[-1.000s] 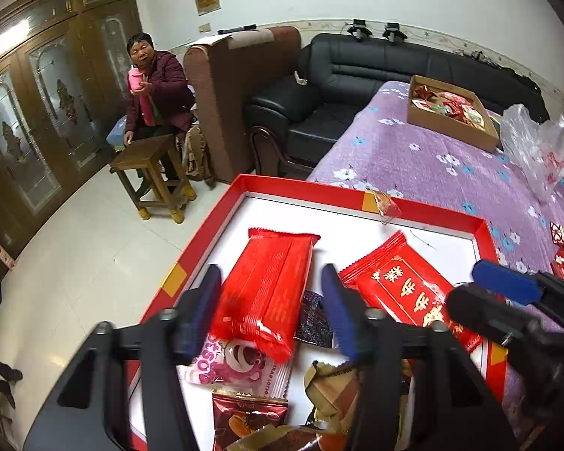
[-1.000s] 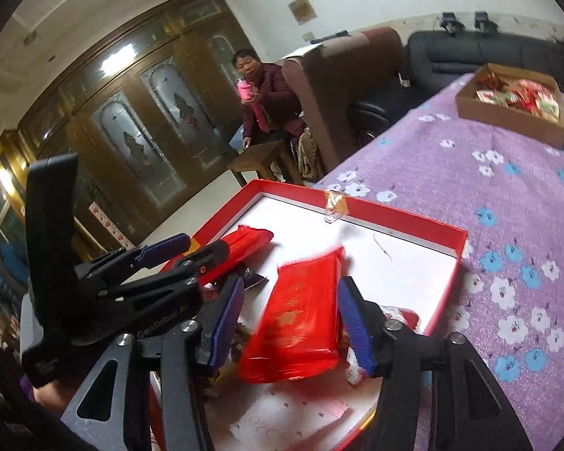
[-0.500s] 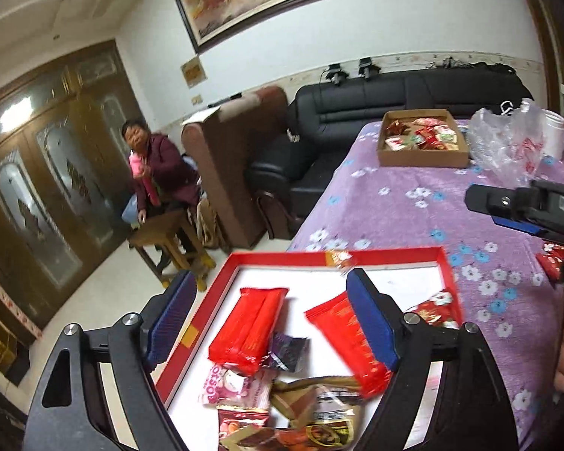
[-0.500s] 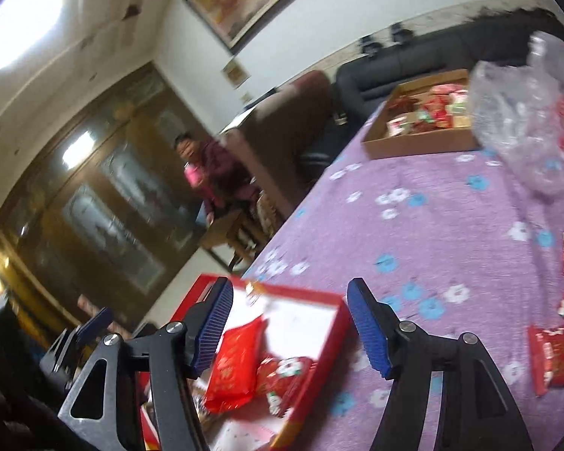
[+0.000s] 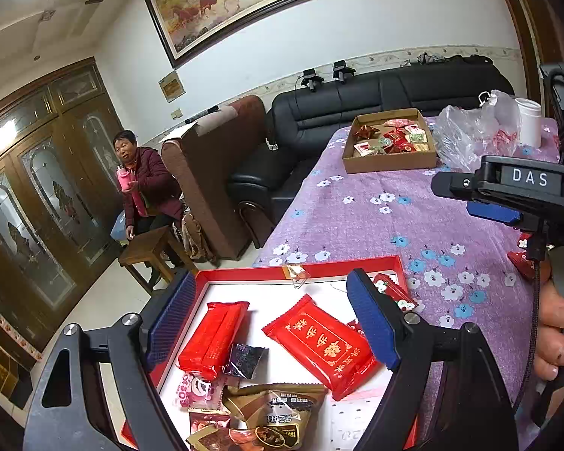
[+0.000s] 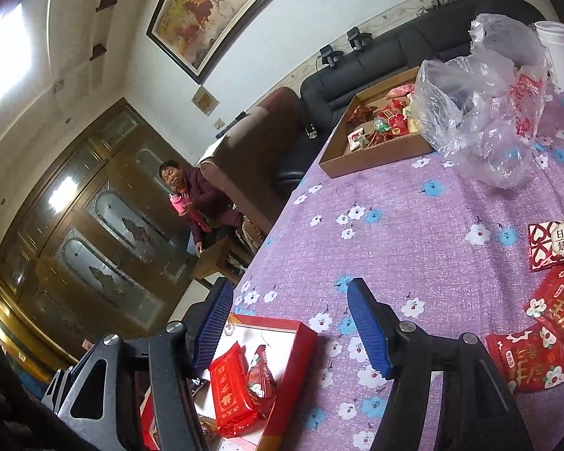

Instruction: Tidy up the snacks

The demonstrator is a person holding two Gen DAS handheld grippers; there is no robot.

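Left gripper [image 5: 270, 323]: jaws spread wide, nothing between the pads; it hangs above the red tray in the lower middle of the left wrist view.
Right gripper [image 6: 289, 334]: jaws apart at a moderate width and empty, above the purple cloth at the tray's corner, lower middle of the right wrist view.
Red tray [image 5: 244, 268]: white floor, at the near edge of the table, bottom centre of the left view.
Tray contents: 2 red packets [image 5: 321, 342] lie side by side but apart; a small dark wrapper [image 5: 244, 359] sits between them; a pink packet [image 5: 197, 394] and brown wrappers [image 5: 278, 409] lie lower in the frame.
Loose snacks [image 6: 545, 327]: red packets on the purple cloth [image 6: 394, 225], right edge of the right view.
Cardboard box [image 5: 391, 159]: upper right, holding mixed sweets.
Plastic bag [image 6: 481, 112]: crumpled, just beside the box.
Bystander [image 5: 143, 184]: seated at left, holding a pink bottle.
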